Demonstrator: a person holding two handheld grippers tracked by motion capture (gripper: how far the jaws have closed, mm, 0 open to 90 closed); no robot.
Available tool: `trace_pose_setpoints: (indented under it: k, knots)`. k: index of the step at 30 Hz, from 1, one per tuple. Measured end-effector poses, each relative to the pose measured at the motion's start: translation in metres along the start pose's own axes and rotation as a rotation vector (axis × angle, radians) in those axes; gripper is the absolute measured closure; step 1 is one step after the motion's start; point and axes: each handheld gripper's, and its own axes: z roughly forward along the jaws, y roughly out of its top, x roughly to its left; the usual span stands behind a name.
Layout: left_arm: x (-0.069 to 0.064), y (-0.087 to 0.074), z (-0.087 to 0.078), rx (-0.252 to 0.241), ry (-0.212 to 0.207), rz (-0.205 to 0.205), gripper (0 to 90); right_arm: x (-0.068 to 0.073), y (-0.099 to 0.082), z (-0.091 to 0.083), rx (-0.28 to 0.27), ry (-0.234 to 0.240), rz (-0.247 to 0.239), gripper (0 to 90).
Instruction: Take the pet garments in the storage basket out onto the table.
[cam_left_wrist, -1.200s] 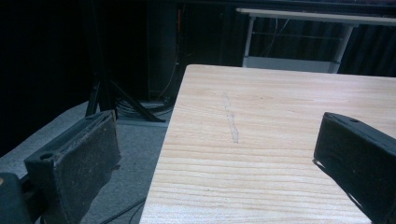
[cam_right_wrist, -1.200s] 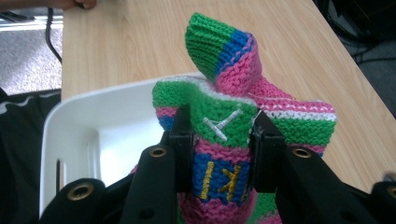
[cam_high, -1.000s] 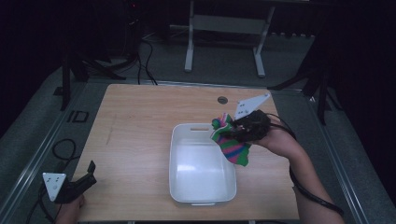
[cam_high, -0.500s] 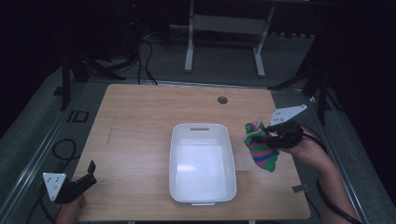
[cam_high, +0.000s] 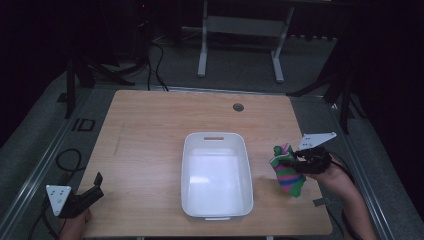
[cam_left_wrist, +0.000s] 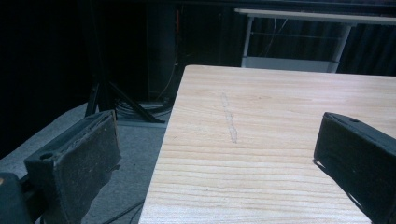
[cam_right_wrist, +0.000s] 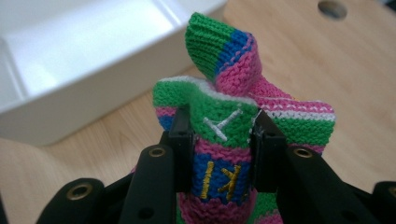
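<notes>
Right tool (cam_high: 295, 162) clenched on the striped knitted sock – green, pink, blue (cam_high: 288, 172) – now carried out of the white plastic tub (cam_high: 216, 142), low over the wooden worktop (cam_high: 150, 140) beside it. Removal nearly done – set-down next. Left tool (cam_high: 92, 187) released, idle.

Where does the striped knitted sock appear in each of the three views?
High view: the striped knitted sock hangs at right, clamped in the right tool, just right of the white bin.
Left gripper view: not in it; bare wooden table lies between the open jaws.
Right gripper view: centre, pinched between the two black jaws, with the bin at upper left.
Shared landmark: the wooden table top.
</notes>
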Motion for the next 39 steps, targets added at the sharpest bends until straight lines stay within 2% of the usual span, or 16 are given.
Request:
trace_pose_setpoints:
  k: [6, 11, 17, 22, 24, 28, 32, 36, 39]
  knots:
    - [0.0, 0.0, 0.0, -0.001, -0.002, 0.001, 0.9, 0.0, -0.026, 0.023, 0.054, -0.004, 0.043, 67.1]
    - [0.0, 0.0, 0.0, -0.002, -0.002, 0.002, 0.9, 0.001, -0.04, 0.038, 0.074, -0.014, 0.066, 67.0]
    - [0.0, 0.0, 0.0, -0.002, -0.003, 0.001, 0.9, 0.004, -0.061, 0.063, 0.111, -0.028, 0.1, 66.4]
    - [0.0, 0.0, 0.0, -0.001, -0.005, 0.003, 0.9, 0.009, -0.066, 0.072, 0.088, -0.035, 0.118, 64.7]
    - [0.0, 0.0, 0.0, -0.002, -0.006, 0.003, 0.9, 0.01, -0.066, 0.073, 0.087, -0.041, 0.128, 58.5]
    - [0.0, 0.0, 0.0, -0.002, -0.005, 0.001, 0.9, 0.012, -0.059, 0.07, 0.1, -0.029, 0.119, 44.1]
    - [0.0, 0.0, 0.0, -0.002, -0.006, 0.001, 0.9, 0.013, -0.047, 0.058, 0.055, -0.016, 0.112, 33.3]
    - [0.0, 0.0, 0.0, -0.002, -0.008, 0.0, 0.9, 0.015, -0.031, 0.044, -0.011, 0.016, 0.104, 28.9]
    - [0.0, 0.0, 0.0, -0.001, -0.008, 0.0, 0.9, 0.016, -0.021, 0.038, -0.037, 0.045, 0.094, 22.5]
